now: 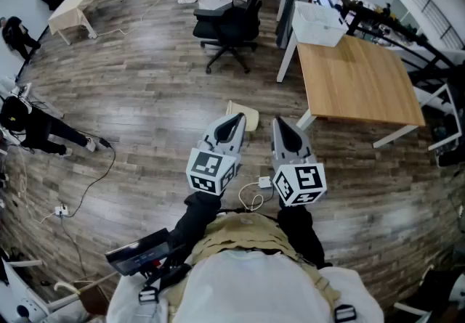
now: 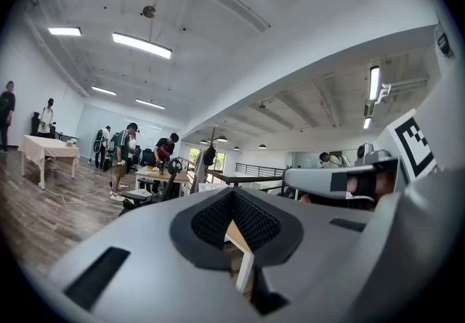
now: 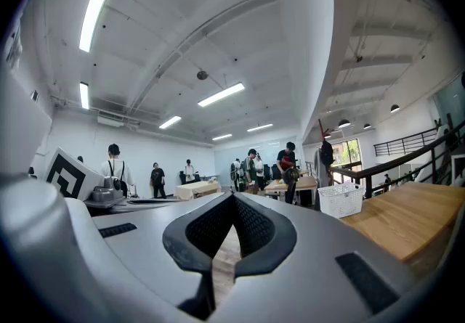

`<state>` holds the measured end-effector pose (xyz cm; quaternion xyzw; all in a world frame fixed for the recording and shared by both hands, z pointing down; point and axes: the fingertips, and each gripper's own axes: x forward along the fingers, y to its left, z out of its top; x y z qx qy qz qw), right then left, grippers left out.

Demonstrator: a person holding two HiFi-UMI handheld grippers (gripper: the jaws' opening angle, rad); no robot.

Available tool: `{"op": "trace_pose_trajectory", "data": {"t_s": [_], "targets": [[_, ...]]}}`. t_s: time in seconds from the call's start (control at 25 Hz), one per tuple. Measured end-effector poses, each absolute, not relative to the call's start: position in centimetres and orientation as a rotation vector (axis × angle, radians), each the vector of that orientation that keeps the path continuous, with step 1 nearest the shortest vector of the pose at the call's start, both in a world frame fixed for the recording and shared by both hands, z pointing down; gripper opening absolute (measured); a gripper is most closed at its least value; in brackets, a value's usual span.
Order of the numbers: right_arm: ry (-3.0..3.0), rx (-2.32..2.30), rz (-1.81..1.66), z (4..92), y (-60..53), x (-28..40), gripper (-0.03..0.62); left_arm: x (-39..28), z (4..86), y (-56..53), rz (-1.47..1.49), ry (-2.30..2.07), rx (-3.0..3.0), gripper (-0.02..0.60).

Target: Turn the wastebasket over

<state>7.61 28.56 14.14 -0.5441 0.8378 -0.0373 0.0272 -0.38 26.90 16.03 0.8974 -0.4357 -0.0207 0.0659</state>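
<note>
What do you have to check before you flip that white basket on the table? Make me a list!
1. White latticed plastic wastebasket found: ok, it stands upright on the light wooden table.
2. Left gripper empty: ok, jaws together, nothing between them.
3. Right gripper empty: ok, jaws together, nothing held.
4. Jaws open, ready to grab: not ok, both are shut.
5. Grippers close to the wastebasket: not ok, they hang over the wooden floor, apart from the table.
6. Wastebasket empty inside: cannot tell.
</note>
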Motion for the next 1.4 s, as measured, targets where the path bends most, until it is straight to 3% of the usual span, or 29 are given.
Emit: {"op": "trace_pose_trajectory", "data": {"t_s": [0.6, 1.4], "targets": [[2.588, -1.703, -0.147, 14.9, 28.4, 7.1, 0.020, -2.0, 17.1, 26.9, -0.047, -1.332, 2.658, 0.002], [2.467, -1.942, -0.272, 20.3, 29.6, 5.0, 0.020, -9.5, 22.7, 27.2, 0.013, -1.326, 2.528, 0.002]]}}
